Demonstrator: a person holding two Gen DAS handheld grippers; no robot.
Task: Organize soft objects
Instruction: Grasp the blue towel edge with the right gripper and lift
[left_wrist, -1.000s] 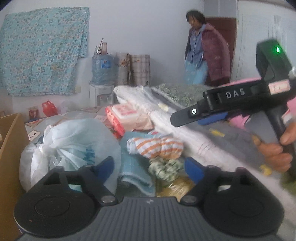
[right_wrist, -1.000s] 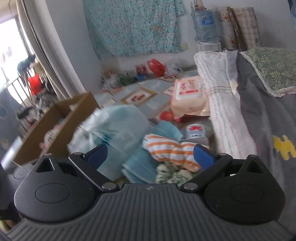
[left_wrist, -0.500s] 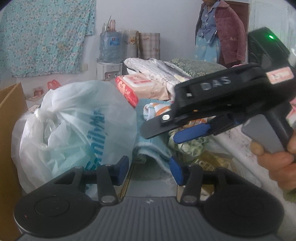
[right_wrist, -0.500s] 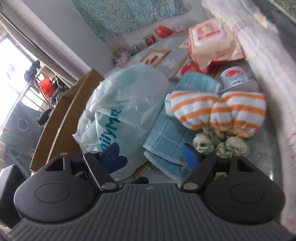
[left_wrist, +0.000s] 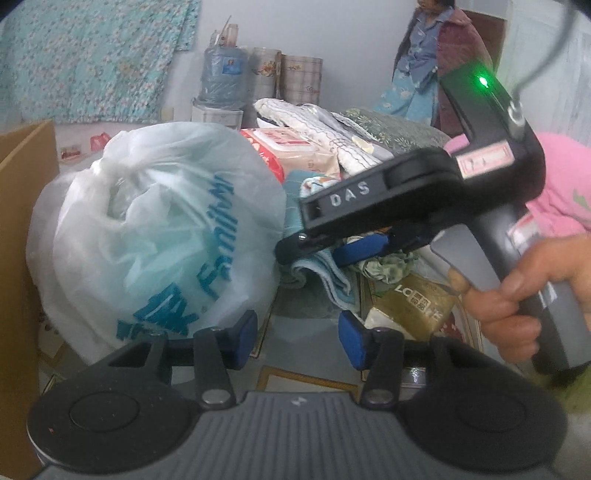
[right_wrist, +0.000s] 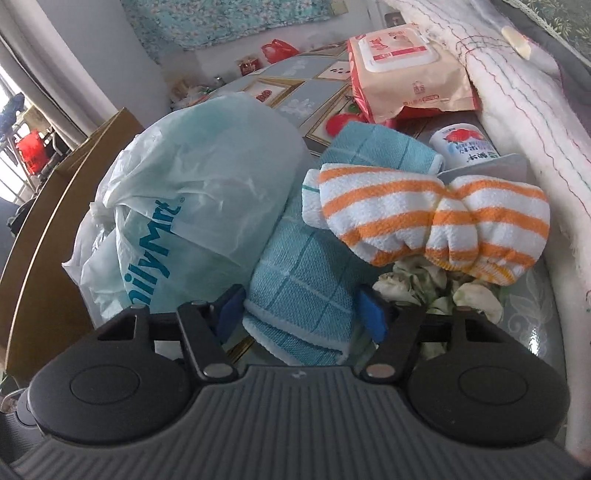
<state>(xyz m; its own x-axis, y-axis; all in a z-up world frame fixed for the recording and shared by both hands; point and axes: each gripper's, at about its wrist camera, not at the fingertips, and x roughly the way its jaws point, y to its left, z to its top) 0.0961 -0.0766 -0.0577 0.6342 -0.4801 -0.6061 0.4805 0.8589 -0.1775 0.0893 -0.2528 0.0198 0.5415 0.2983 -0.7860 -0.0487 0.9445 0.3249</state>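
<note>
On the cluttered table (right_wrist: 321, 92), the right claw (right_wrist: 301, 314) is closing around the blue towel (right_wrist: 303, 273); the left claw (left_wrist: 297, 343) hangs part-open, holding nothing.

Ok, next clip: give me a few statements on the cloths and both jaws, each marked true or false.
1. The blue towel lies between the right gripper jaws, which are closing. True.
2. The left gripper holds the plastic bag. False: nothing sits between its jaws.
3. The striped cloth rests on the blue towel. True.
4. The wipes pack sits inside the plastic bag. False: it lies out on the table, behind the cloths.
</note>
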